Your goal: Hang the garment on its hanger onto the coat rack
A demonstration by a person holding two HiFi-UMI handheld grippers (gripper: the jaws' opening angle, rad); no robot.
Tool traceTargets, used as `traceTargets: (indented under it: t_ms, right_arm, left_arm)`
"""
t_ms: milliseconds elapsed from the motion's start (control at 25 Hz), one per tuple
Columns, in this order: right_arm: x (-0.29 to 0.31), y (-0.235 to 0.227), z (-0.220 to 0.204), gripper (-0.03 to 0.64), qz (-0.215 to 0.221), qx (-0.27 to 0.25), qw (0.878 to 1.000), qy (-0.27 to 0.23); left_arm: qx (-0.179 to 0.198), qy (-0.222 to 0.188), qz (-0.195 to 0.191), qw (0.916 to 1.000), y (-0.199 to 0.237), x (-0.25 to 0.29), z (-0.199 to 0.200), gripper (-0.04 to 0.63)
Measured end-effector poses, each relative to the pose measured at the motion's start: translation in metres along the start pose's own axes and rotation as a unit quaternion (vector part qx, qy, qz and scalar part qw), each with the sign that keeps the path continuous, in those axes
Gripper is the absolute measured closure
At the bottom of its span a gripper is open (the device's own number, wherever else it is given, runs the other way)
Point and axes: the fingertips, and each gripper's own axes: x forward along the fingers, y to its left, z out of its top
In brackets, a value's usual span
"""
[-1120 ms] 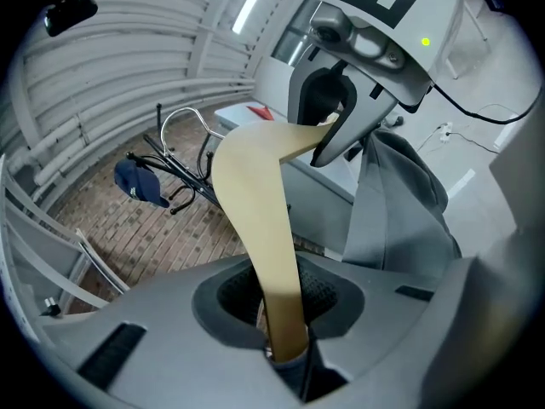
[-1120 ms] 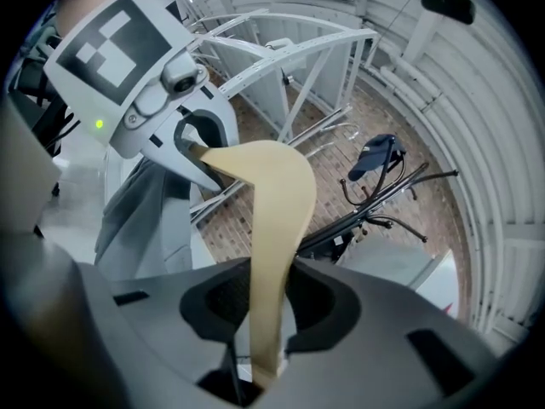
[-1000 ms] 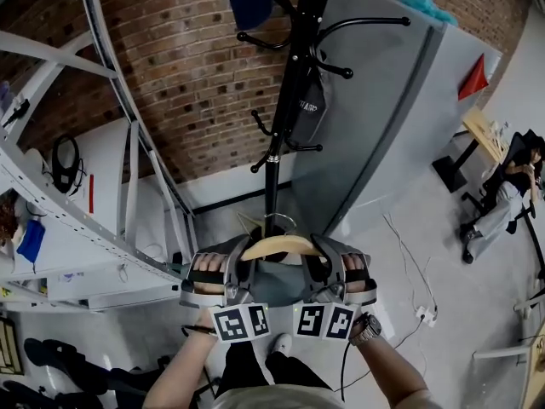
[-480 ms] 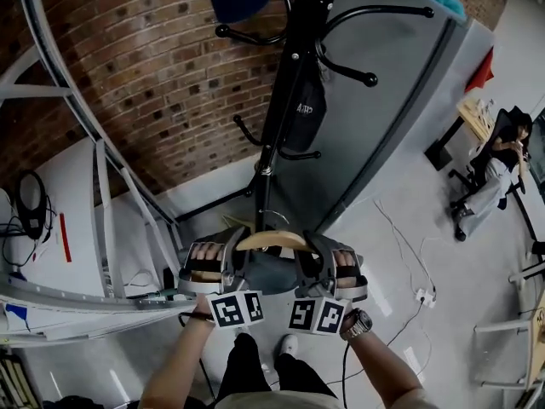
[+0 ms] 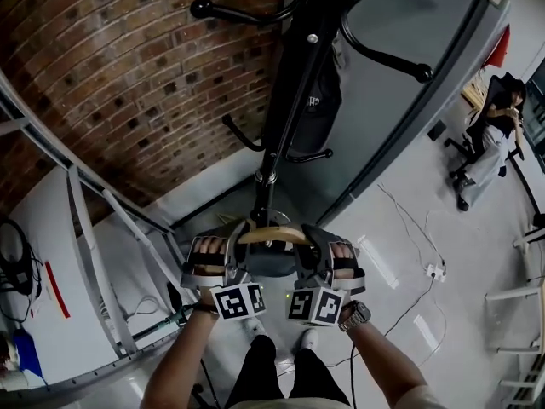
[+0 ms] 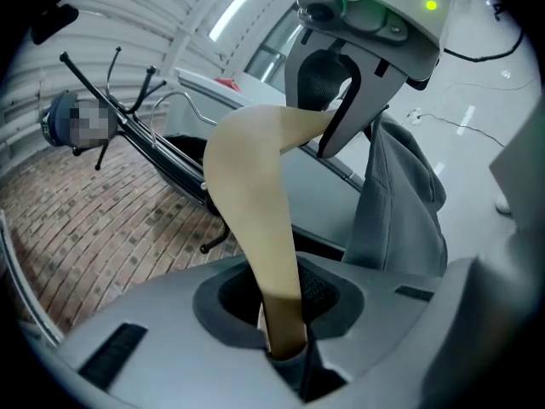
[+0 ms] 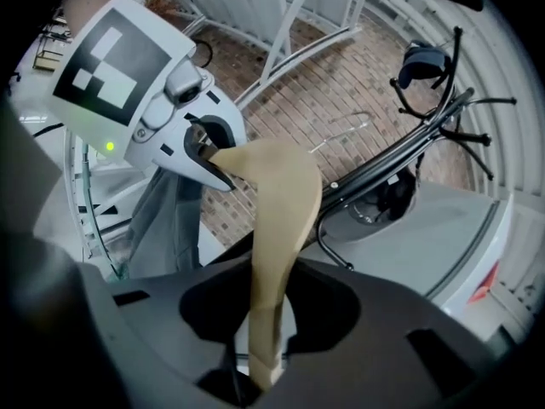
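Hanger (image 5: 272,235) with grey garment (image 5: 271,262) hangs just before the coat rack (image 5: 289,118), fingers (image 6: 153,331) of left gripper (image 6: 285,348) and right gripper (image 7: 260,369) pinched on its wooden ends. Its hook (image 7: 345,135) could snag a lower peg (image 5: 315,154), twisting it loose.

A: The head view is dim, and the brick wall (image 5: 128,75) bends near the edges
B: Gripper views are brighter; a ceiling light (image 6: 232,11) glares, the hanger (image 6: 255,194) blurs up close, corners go black
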Motion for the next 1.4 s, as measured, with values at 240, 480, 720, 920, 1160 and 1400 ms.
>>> traceTargets:
  t_ms: [240,480,720,920,1160,1400]
  right_arm:
    - [0.041,0.019,-0.008,0.514,0.009,-0.008,1.000,0.011]
    - [0.073,0.026,-0.016,0.515,0.006,0.006,1.000,0.028]
    - [0.103,0.038,-0.032,0.516,0.021,-0.004,0.999,0.037]
    - [0.118,0.051,-0.043,0.516,0.036,-0.008,0.998,0.058]
    - [0.125,0.060,-0.046,0.516,0.048,-0.003,0.997,0.065]
    - [0.131,0.058,-0.044,0.515,0.052,0.025,0.997,0.055]
  left_arm:
    - [0.003,-0.002,-0.018,0.9998,-0.016,0.038,-0.027,0.543]
    - [-0.003,-0.001,-0.033,0.9995,-0.025,0.068,-0.043,0.543]
    - [-0.011,0.015,-0.049,0.9986,-0.043,0.092,-0.056,0.543]
    - [0.000,0.030,-0.066,0.9974,-0.058,0.107,-0.067,0.543]
    - [-0.001,0.042,-0.076,0.9963,-0.064,0.116,-0.075,0.543]
    - [-0.021,0.044,-0.080,0.9956,-0.065,0.124,-0.076,0.543]
